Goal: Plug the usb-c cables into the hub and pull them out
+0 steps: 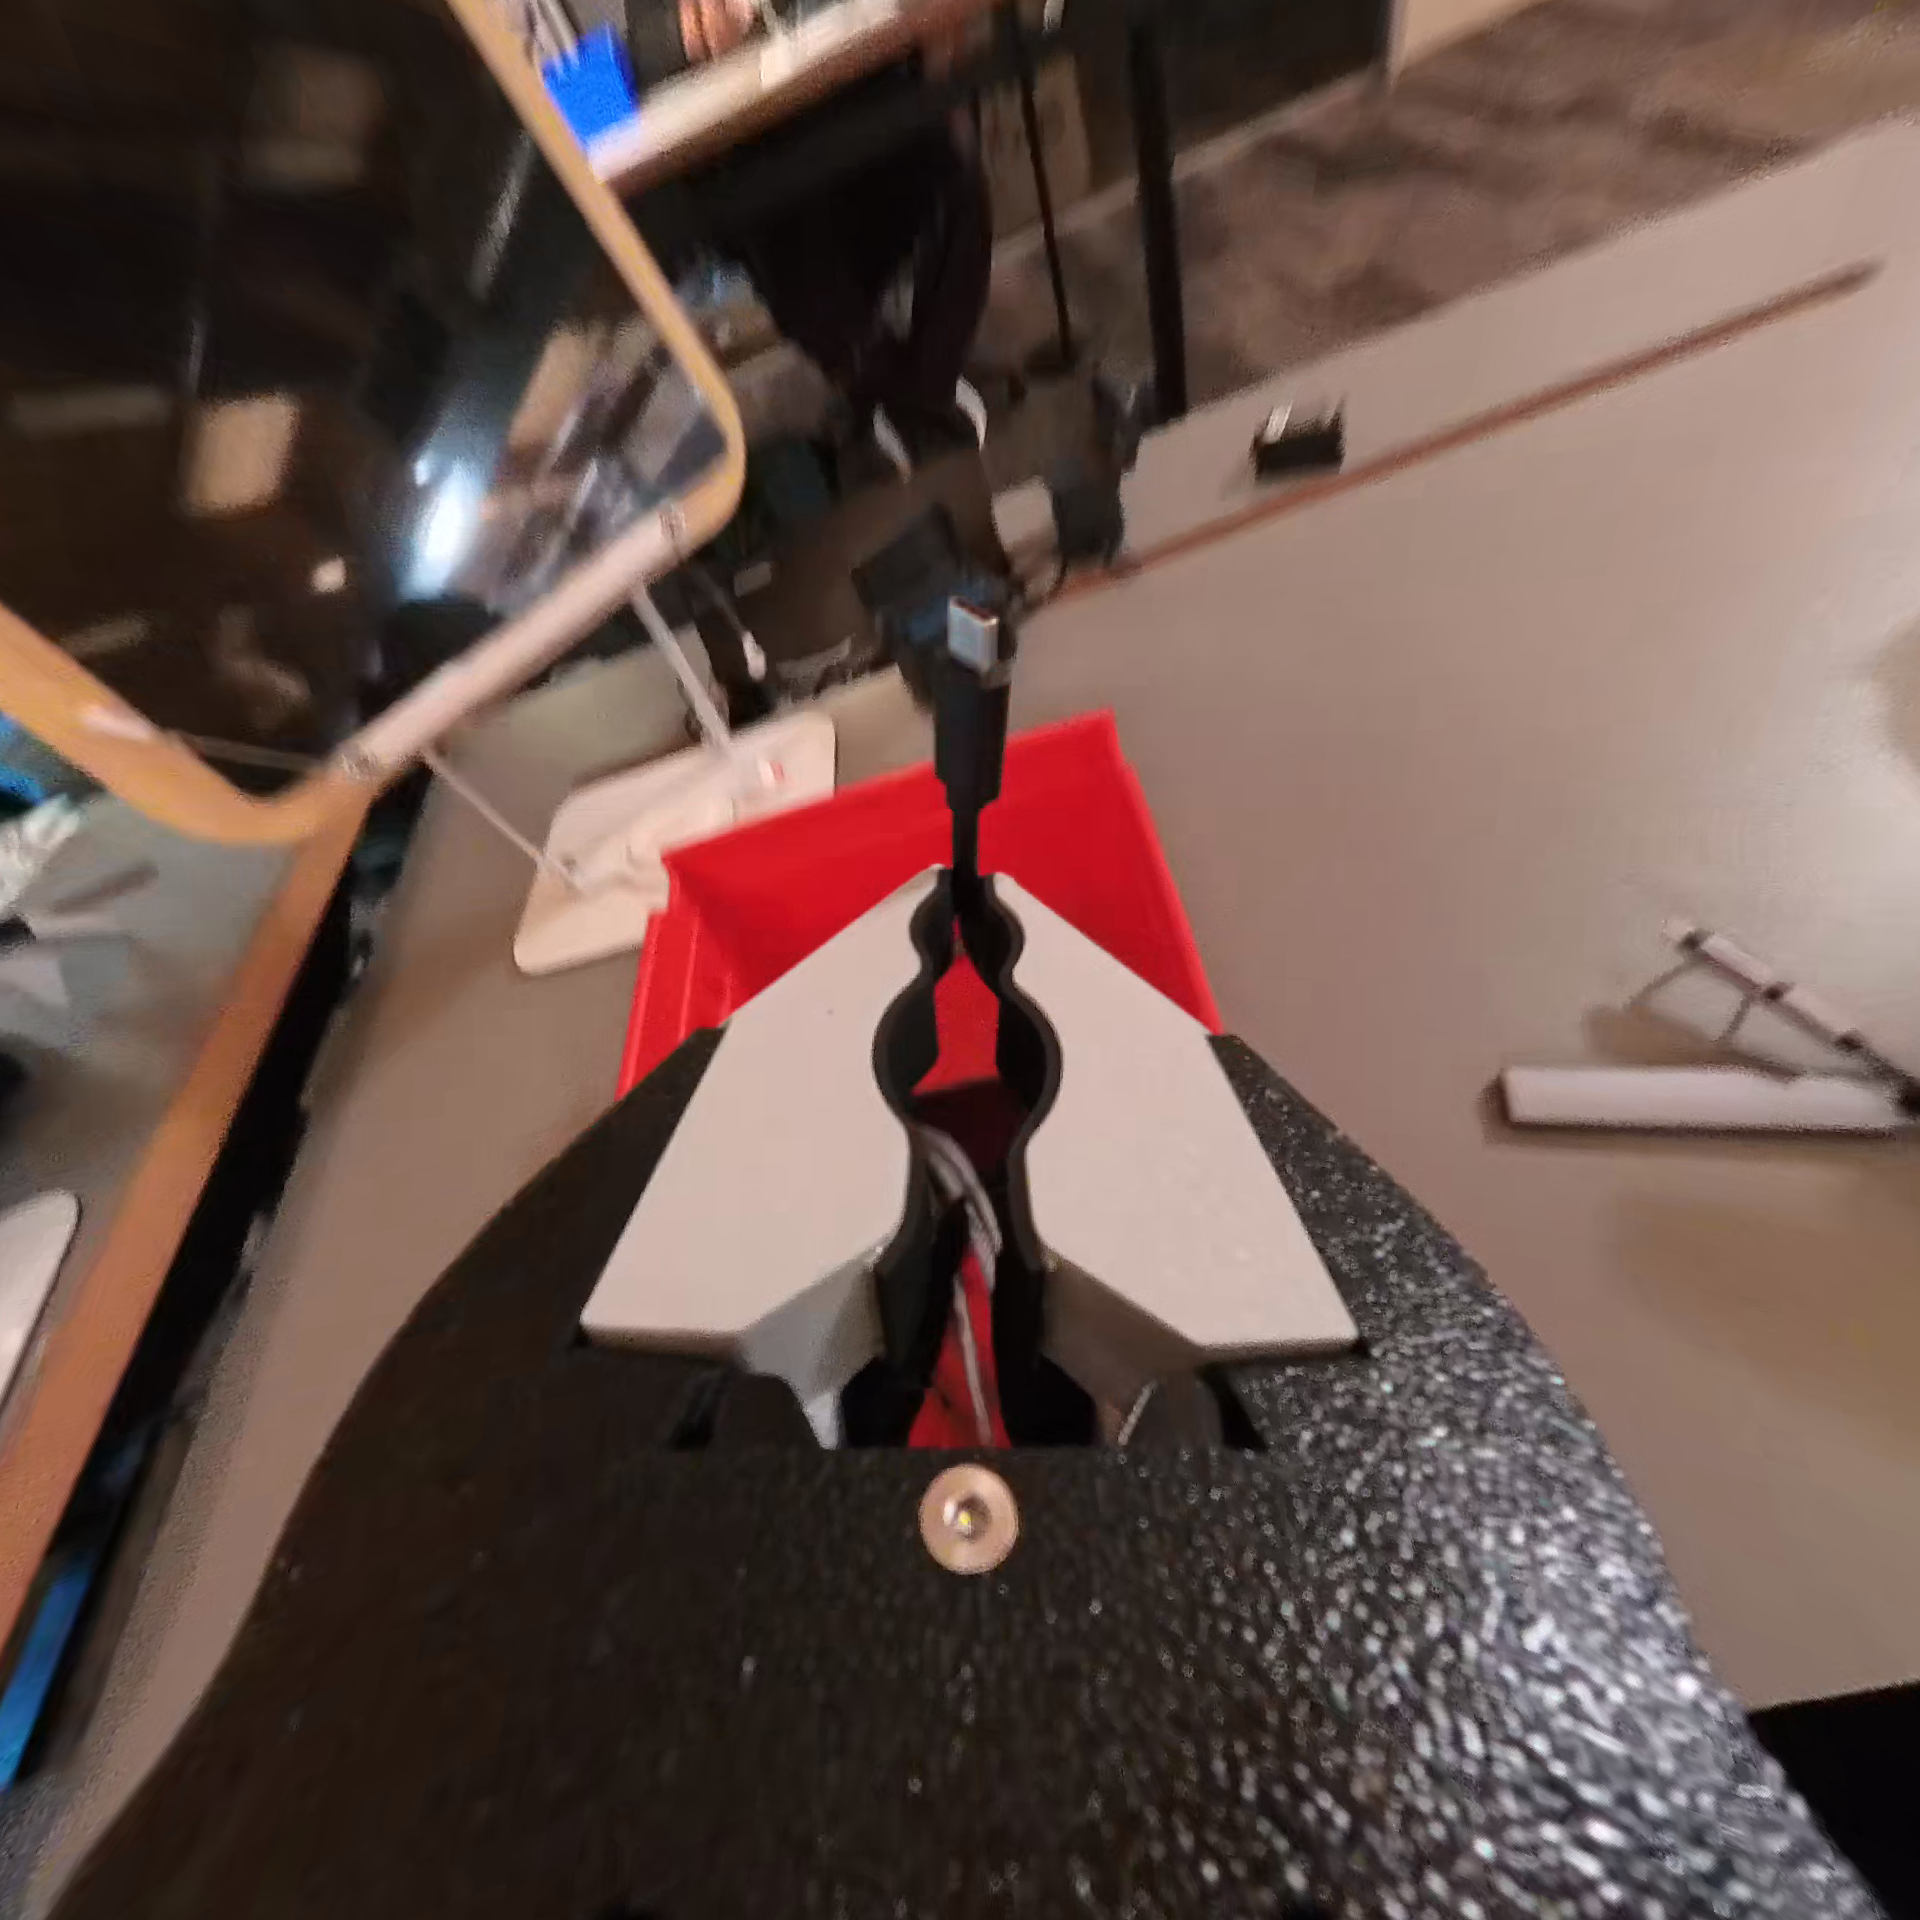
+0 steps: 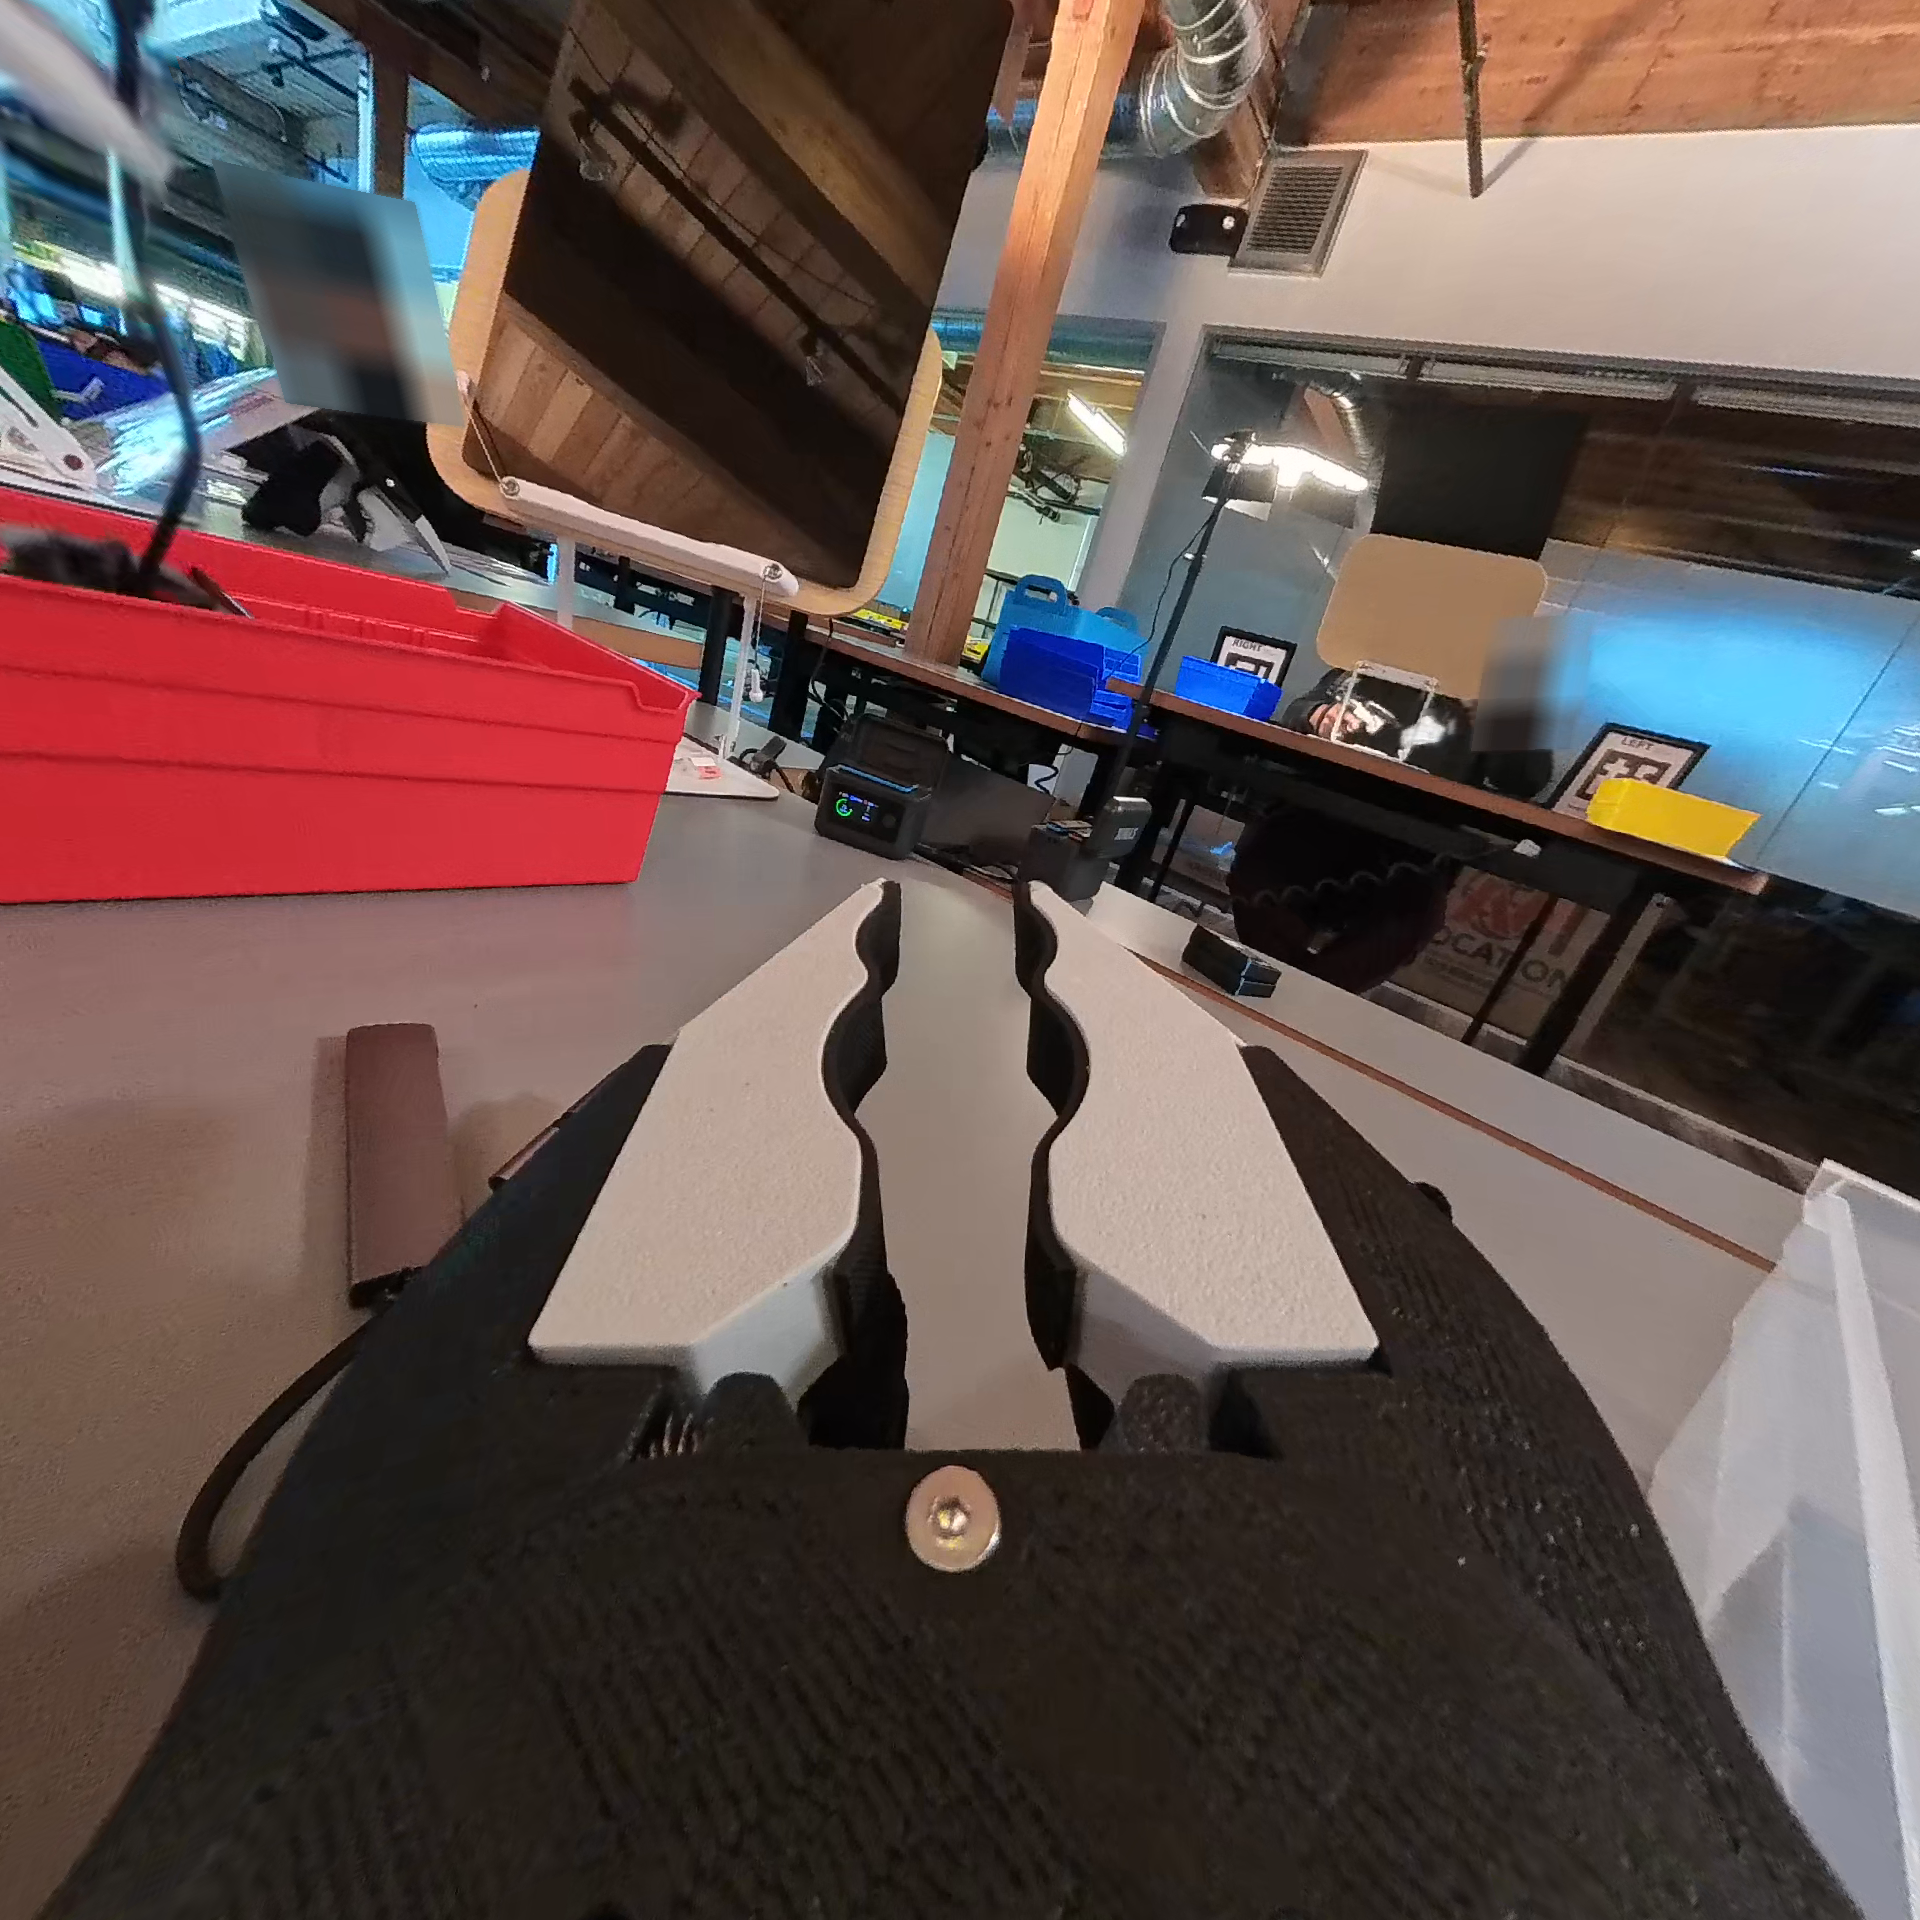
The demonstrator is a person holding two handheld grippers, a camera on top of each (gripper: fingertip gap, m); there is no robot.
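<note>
My left gripper (image 1: 968,888) is shut on a black USB-C cable (image 1: 971,743) just behind its plug. The silver plug tip (image 1: 977,631) points away from me, raised above a red bin (image 1: 1091,831). More cables lie in the bin under the jaws. My right gripper (image 2: 956,899) is open and empty, resting low over the grey table (image 2: 208,1039). A slim brown hub (image 2: 400,1153) lies flat on the table just left of the right gripper, with a dark cord (image 2: 239,1475) trailing from its near end. In the right wrist view the black cable (image 2: 177,416) rises out of the red bin (image 2: 312,748).
A wood-framed mirror on a white stand (image 1: 665,842) stands behind the bin, also in the right wrist view (image 2: 727,291). A white folding stand (image 1: 1704,1091) lies to the right. A clear plastic box (image 2: 1808,1507) sits at my right. A power station (image 2: 873,810) stands beyond the table edge. My hands' fingertips stand some 30 cm from each other. The slim brown hub (image 2: 400,1153) sits 15 cm or so from the ends of my right fingers. Seen from the left wrist view (image 1: 1701,1087) as well.
</note>
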